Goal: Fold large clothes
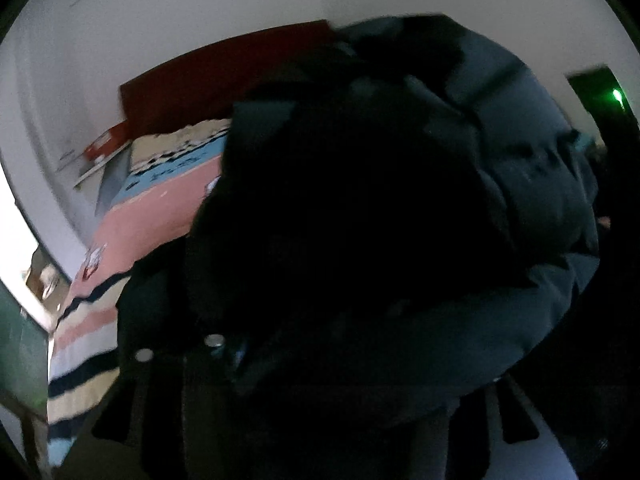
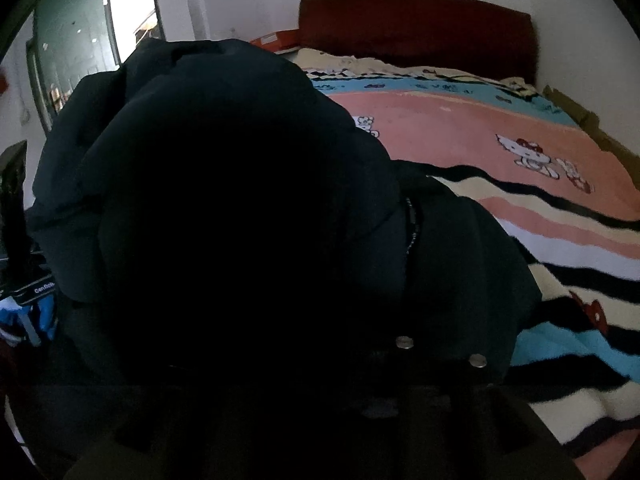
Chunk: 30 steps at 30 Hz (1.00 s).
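Observation:
A large dark navy padded jacket (image 1: 440, 208) fills most of the left wrist view and hangs bunched close to the camera. It also fills the right wrist view (image 2: 240, 168), with metal snap buttons (image 2: 404, 343) along its lower edge. Snap buttons (image 1: 214, 340) show in the left wrist view too. Both grippers are buried under the dark fabric, so their fingers are hidden and their jaws cannot be made out. The jacket is lifted above the bed.
A bed with a pink, blue and striped cartoon blanket (image 2: 500, 152) lies beyond the jacket, with a dark red headboard (image 2: 416, 28) against the white wall. An orange box (image 1: 106, 142) sits beside the bed. A green door (image 2: 68, 56) and bright window stand at the left.

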Each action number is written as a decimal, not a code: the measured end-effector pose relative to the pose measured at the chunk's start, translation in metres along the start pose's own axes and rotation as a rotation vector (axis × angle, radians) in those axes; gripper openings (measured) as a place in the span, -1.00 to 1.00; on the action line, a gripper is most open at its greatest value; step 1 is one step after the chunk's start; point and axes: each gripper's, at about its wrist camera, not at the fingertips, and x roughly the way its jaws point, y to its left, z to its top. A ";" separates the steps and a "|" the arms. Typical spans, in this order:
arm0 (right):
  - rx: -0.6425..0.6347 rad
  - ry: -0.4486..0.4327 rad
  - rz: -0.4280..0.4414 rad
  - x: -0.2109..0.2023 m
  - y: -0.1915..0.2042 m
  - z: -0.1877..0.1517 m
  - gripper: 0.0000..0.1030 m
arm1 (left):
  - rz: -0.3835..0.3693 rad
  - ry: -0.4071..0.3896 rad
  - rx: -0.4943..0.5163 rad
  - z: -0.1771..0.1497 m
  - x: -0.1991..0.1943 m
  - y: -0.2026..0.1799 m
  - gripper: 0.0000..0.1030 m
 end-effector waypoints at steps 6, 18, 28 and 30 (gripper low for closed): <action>-0.047 0.016 -0.012 0.007 0.006 -0.001 -0.08 | -0.071 -0.007 0.029 -0.003 0.003 0.012 0.18; -0.017 0.028 -0.060 -0.014 0.005 -0.010 0.27 | -0.105 0.010 -0.008 -0.022 -0.046 0.035 0.32; -0.012 0.013 -0.055 -0.077 0.003 0.000 0.27 | -0.128 -0.005 -0.209 0.020 -0.069 0.067 0.32; -0.011 -0.014 -0.051 -0.080 0.005 0.019 0.27 | -0.140 -0.026 -0.251 0.039 -0.064 0.074 0.32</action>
